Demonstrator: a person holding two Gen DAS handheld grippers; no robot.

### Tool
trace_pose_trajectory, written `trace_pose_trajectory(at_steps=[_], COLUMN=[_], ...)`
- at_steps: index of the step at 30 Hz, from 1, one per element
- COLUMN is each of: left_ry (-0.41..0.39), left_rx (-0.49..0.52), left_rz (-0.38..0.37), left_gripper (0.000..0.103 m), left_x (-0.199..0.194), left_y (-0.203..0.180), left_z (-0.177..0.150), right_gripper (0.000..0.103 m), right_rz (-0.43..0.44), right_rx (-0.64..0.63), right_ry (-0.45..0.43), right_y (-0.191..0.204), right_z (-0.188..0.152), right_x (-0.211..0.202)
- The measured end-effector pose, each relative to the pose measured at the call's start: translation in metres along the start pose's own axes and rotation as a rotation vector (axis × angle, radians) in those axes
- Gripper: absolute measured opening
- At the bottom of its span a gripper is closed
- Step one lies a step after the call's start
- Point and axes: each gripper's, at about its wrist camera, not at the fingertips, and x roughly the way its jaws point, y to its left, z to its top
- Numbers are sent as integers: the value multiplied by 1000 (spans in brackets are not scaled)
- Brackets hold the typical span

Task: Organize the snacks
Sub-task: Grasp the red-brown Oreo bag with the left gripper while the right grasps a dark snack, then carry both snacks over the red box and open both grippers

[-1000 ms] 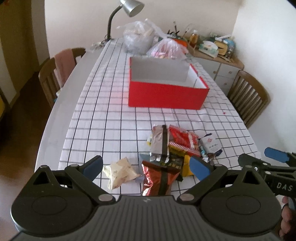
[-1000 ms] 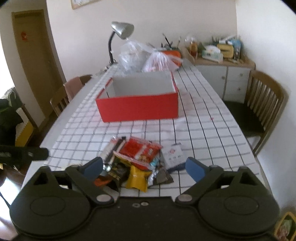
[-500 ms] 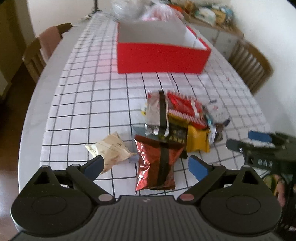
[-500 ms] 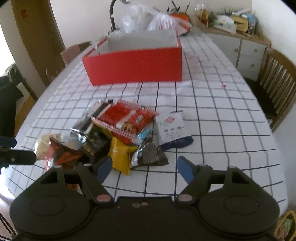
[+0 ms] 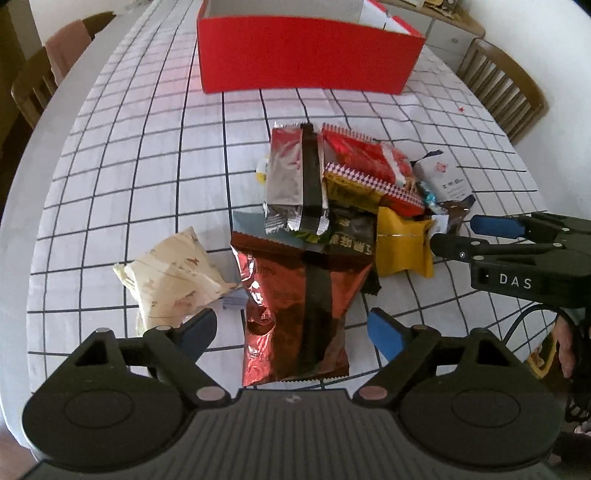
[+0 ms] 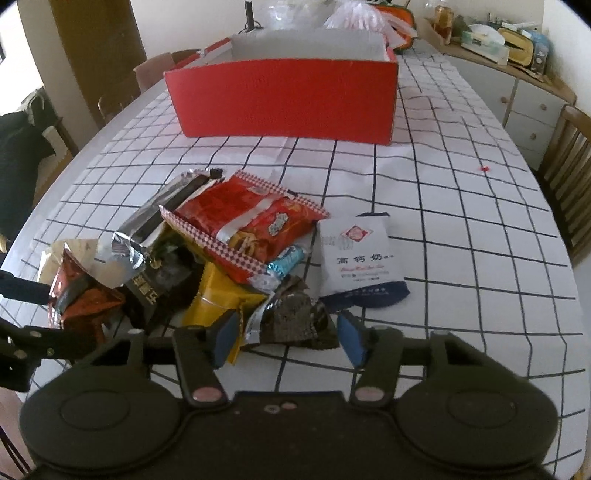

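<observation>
A pile of snack packets lies on the checked tablecloth in front of an open red box (image 5: 306, 51) (image 6: 284, 99). My left gripper (image 5: 291, 330) is open, its fingers either side of the near end of a shiny red-brown foil bag (image 5: 299, 306). A cream packet (image 5: 173, 273) lies to its left. My right gripper (image 6: 288, 338) is open around a dark crinkled packet (image 6: 295, 314), beside a yellow packet (image 6: 218, 299) and a white and blue pouch (image 6: 358, 258). A red checked-edge bag (image 6: 247, 218) tops the pile. The right gripper also shows in the left wrist view (image 5: 461, 234).
Wooden chairs stand at the right (image 5: 506, 85) and left (image 5: 33, 85) of the table. A sideboard (image 6: 517, 66) with clutter stands at the back right. Plastic bags (image 6: 354, 14) lie behind the box.
Both grippers have moved forward and down to the pile. The left now straddles the foil bag. The right has narrowed a little around the dark packet.
</observation>
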Motion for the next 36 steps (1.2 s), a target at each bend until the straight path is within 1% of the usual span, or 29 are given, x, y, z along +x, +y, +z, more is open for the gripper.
trace_pose_trajectory(at_steps=[4, 5, 7, 9, 10, 11, 13, 15, 16, 17, 23, 28, 36], left_ry=[25, 30, 40, 42, 44, 47, 51, 51, 52, 52, 53, 36, 19], left_rx=[-26, -34, -46, -52, -54, -59, -66, -68, -69, -70, -77, -73, -83], left_rz=[7, 5, 2, 0, -4, -8, -8, -9, -9, -8, -12, -20, -23], left_gripper=[88, 83, 78, 75, 69, 64, 59, 55, 52, 51, 50, 50, 50], left_x=[11, 13, 16, 18, 19, 19, 19, 19, 19, 19, 15, 7, -9], left_y=[3, 4, 5, 6, 6, 6, 6, 6, 6, 6, 5, 2, 2], left_z=[0, 1, 2, 2, 2, 3, 3, 4, 4, 4, 4, 4, 6], right_gripper=[52, 52, 50, 46, 41, 39, 36, 27, 24, 22, 16, 12, 10], right_rz=[9, 11, 12, 19, 26, 26, 24, 14, 17, 17, -4, -12, -10], right_rx=[-4, -5, -8, -11, -9, -7, -9, -4, 1, 5, 15, 42, 80], right_ry=[0, -1, -3, -7, -9, -12, -18, -28, -31, -34, -57, -74, -118], right_y=[-1, -1, -1, -2, -2, -2, -1, -2, -2, -3, -2, -5, -6], right_z=[1, 2, 2, 2, 3, 3, 2, 2, 2, 2, -1, -4, -6], right_x=[4, 4, 4, 4, 3, 2, 1, -1, -2, -3, -11, -25, -50])
